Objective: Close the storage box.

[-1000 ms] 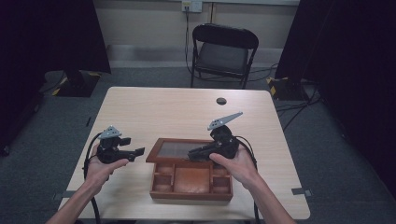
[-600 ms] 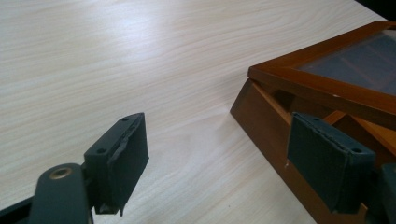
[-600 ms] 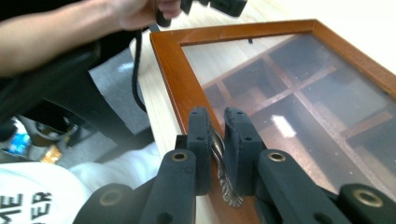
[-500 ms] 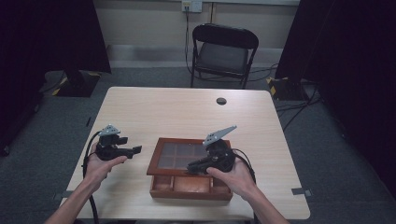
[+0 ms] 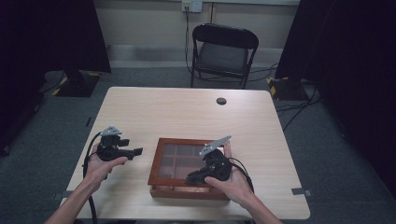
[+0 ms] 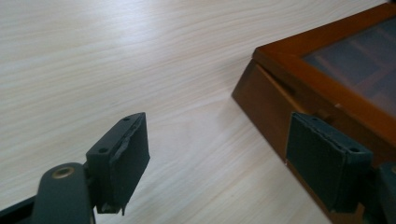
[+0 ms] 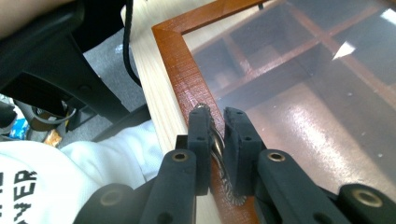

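Note:
A brown wooden box (image 5: 161,163) with a glass-paned lid (image 5: 180,158) stands near the table's front edge. The lid lies low over the box, and several compartments show through the glass (image 7: 299,70). My right gripper (image 5: 192,177) is at the lid's front edge. Its jaws are shut on a small metal clasp (image 7: 217,140) fixed to the lid's frame (image 7: 180,60). My left gripper (image 5: 138,151) hovers open just left of the box, with nothing between its fingers (image 6: 128,154). In the left gripper view the box's corner (image 6: 266,100) sits beside the right jaw.
The light wooden table (image 5: 187,112) has a small black round object (image 5: 221,101) at its far side. A black folding chair (image 5: 224,49) stands behind the table. A cable (image 5: 88,158) trails from the left gripper, and a white sleeve (image 7: 70,177) shows past the table's near edge.
The lid, raised a second ago, has swung down over the box. My right gripper has come down with it, still shut on the clasp. The left gripper has barely moved.

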